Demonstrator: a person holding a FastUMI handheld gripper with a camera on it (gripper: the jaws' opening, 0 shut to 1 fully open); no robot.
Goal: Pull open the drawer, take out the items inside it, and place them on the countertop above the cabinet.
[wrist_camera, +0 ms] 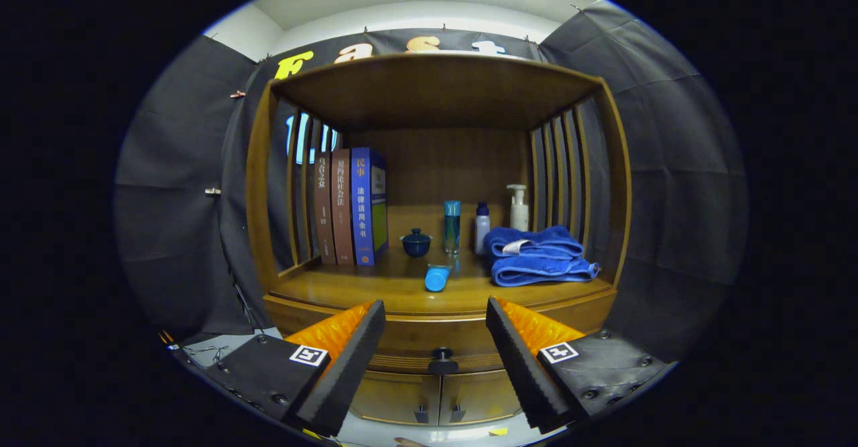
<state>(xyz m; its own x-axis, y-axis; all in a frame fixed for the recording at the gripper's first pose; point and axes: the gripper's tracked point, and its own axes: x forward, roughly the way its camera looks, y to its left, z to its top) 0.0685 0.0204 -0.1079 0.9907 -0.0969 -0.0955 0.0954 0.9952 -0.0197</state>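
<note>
You are facing a black cloth wall [181,185] that wraps the booth, with a pale ceiling above it. Against that wall stands a wooden cabinet [258,185] with slatted sides and an open alcove under a flat top. The floor of the alcove is the tabletop [375,289], and everything loose sits on it.

At the left of the tabletop, three upright books [352,206] lean against the slats: two brown spines and a blue one. At the right, two folded blue towels [536,259] lie stacked, touching the right-hand slats. Behind the towels stands a white pump bottle [518,209], with a small white bottle with a dark cap [482,227] just left of it. Left again is a tall clear blue bottle [452,226], upright. A dark blue lidded cup [416,242] sits between that bottle and the books. Nearer you, a light blue cylinder [436,277] lies on its side, close to the front edge.

Below the tabletop, the drawer [429,340] is closed, its front flush with the cabinet. Its dark round knob [442,363] lies between your fingers and a little beyond them. Two cabinet doors [395,397] with small handles sit under the drawer.

Your gripper [436,340] holds its fingers wide apart, touching nothing.
</note>
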